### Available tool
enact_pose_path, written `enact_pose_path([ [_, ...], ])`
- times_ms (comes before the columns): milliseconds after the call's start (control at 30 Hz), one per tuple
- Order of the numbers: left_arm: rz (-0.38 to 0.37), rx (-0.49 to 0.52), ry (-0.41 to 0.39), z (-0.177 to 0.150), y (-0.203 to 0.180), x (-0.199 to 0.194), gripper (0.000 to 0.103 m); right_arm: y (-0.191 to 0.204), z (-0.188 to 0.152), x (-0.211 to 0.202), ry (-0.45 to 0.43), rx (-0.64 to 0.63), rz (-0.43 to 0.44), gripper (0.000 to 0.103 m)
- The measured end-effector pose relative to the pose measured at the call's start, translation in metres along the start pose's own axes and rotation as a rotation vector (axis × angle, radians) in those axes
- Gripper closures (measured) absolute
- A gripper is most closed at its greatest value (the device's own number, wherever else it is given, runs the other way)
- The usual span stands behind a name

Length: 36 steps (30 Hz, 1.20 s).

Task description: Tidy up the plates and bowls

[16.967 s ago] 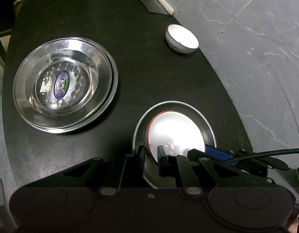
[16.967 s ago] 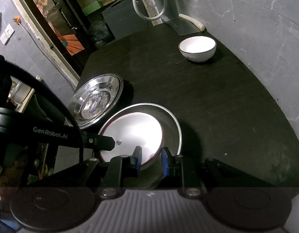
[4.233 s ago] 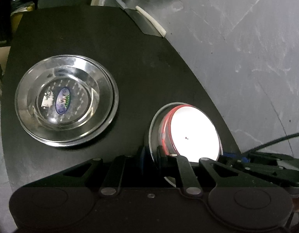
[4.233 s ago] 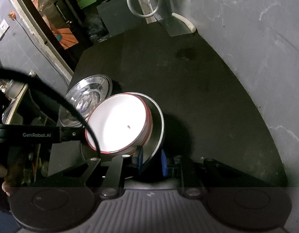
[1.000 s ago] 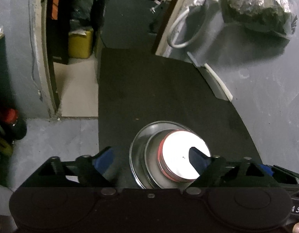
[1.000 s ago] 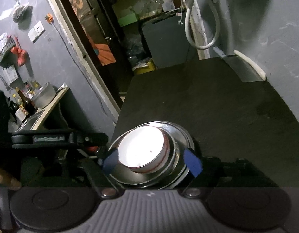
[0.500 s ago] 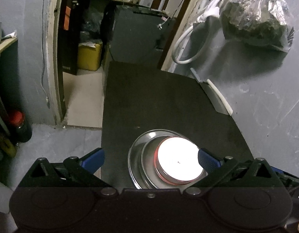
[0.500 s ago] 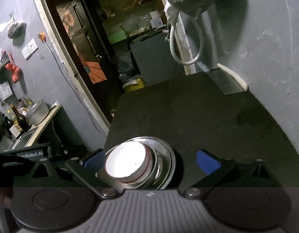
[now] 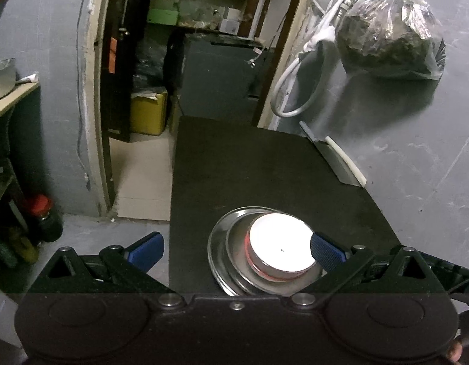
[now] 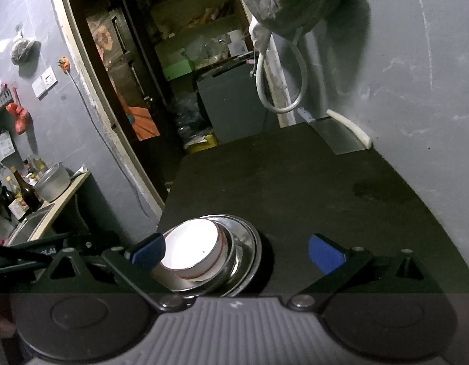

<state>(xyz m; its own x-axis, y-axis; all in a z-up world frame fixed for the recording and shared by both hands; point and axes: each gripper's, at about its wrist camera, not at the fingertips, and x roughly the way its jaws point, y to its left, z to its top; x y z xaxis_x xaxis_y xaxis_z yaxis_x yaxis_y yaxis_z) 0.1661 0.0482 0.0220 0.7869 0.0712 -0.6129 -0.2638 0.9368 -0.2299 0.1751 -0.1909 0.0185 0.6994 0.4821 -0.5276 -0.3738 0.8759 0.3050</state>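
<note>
Two grippers, both spread wide and holding nothing. Through the left wrist camera, the left gripper [image 9: 234,248] hangs above the near end of the black table [image 9: 249,164], its blue pads [image 9: 144,246] set far apart; the right-hand pad overlaps the edge of the stack in this view, though whether it touches cannot be told. That stack sits at about 6 o'clock on the table: a white bowl [image 9: 280,248] with a red band under its rim, glaring bright inside, nested in a steel bowl [image 9: 237,243], which rests on a wider steel plate [image 9: 214,243]. Everything is upright and centred on itself.

Over to the right wrist camera: the right gripper [image 10: 236,251] is likewise released, fingers [image 10: 325,254] splayed, the left pad in front of the white bowl [image 10: 190,252] and the right pad over bare table [image 10: 295,182]. From here the stack lies at 7 o'clock, steel rims [image 10: 246,243] showing around the bowl on its right side.

At the table's far right corner, around 1 o'clock, a cleaver [image 9: 336,159] lies flat beside the grey wall, next to a white strip [image 9: 345,161]. Above it a white hose [image 9: 290,85] loops down the wall, and a clear bag [image 9: 389,30] of dark stuff hangs at 2 o'clock. Off at 9 o'clock in the right view, a metal pot [image 10: 52,182] and a dark bottle [image 10: 23,193] stand on a side counter.
</note>
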Motion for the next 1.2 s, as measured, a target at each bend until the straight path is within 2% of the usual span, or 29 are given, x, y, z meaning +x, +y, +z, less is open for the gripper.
enact_pose_path([
  [200,0.001,0.021,-0.029,-0.006,0.0,-0.012,0.001,0.005,-0.005,-0.011,-0.029,-0.001,-0.019,0.0],
  [533,-0.06,0.061,-0.092,-0.012,0.011,-0.039,0.001,0.032,-0.017,-0.037,-0.106,-0.004,-0.077,0.0],
  [800,-0.108,0.119,-0.128,-0.022,0.038,-0.079,0.001,0.075,-0.044,-0.069,-0.174,0.002,-0.15,0.0],
  [1200,-0.138,0.146,-0.17,-0.044,0.079,-0.13,0.001,0.123,-0.088,-0.115,-0.236,-0.008,-0.21,0.0],
])
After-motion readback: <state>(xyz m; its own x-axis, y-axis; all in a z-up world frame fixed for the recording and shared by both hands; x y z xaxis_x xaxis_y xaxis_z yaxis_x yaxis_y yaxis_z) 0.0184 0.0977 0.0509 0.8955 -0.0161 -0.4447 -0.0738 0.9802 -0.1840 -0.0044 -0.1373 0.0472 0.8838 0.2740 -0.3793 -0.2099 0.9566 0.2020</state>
